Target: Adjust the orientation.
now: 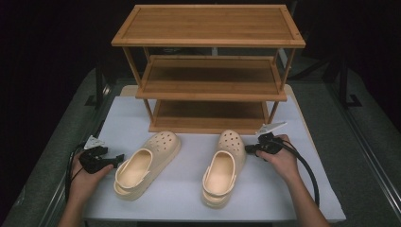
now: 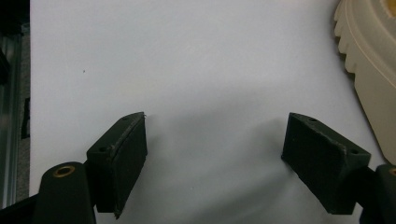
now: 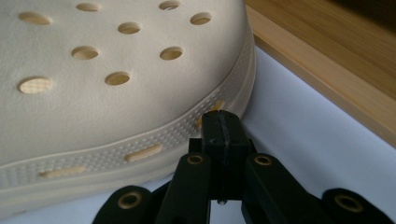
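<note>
So the big piece here is the three-tier bamboo shoe rack [image 1: 208,71] at the back of the white-topped counter [image 1: 189,189], all three shelves bare. In front of it sit my two cream foam clogs with holes in the toes: the left clog [image 1: 144,165] angled with its toe toward the rack, the right clog [image 1: 226,165] pointing nearly straight at the bottom shelf, toe close to its front edge.

My right tongs [image 3: 222,122] are pinched together with nothing between them, tip right up against the ribbed sole rim at the toe of the right clog, next to the shelf edge. Looks like I'm nudging it, so my plan is to keep the push low on the sole and level, or the toe will swivel instead of sliding. Easy does it near the wooden lip.

My left tongs [image 2: 215,144] hang apart over bare counter, the left clog's heel just beside one pad [image 2: 322,161]. I'd keep them parked until the right shoe is sorted.
</note>
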{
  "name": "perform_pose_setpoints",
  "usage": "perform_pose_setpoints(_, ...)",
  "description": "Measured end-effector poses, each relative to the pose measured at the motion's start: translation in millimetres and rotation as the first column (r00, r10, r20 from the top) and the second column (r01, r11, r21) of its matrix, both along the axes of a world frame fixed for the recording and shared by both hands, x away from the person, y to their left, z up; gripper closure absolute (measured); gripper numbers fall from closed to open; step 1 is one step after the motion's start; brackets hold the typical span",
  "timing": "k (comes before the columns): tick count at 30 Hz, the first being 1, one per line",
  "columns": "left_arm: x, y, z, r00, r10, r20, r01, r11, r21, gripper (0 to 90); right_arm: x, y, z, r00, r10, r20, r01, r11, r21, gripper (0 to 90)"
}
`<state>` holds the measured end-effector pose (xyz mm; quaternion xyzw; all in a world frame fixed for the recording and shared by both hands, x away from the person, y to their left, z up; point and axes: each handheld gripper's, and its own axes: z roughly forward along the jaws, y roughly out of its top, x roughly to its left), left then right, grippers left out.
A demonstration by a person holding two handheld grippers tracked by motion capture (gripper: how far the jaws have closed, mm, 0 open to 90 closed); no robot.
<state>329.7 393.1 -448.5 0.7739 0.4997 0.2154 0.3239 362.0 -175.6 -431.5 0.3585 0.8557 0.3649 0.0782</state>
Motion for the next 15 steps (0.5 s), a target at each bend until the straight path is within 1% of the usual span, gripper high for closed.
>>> perform_pose_setpoints(15,0.1,0.1,0.0,1.0,0.0,0.0,0.0,1.0,0.0,21.2,19.8,50.5,0.6,0.9975,0.07,0.011,-0.07,0.997,-0.017,89.7)
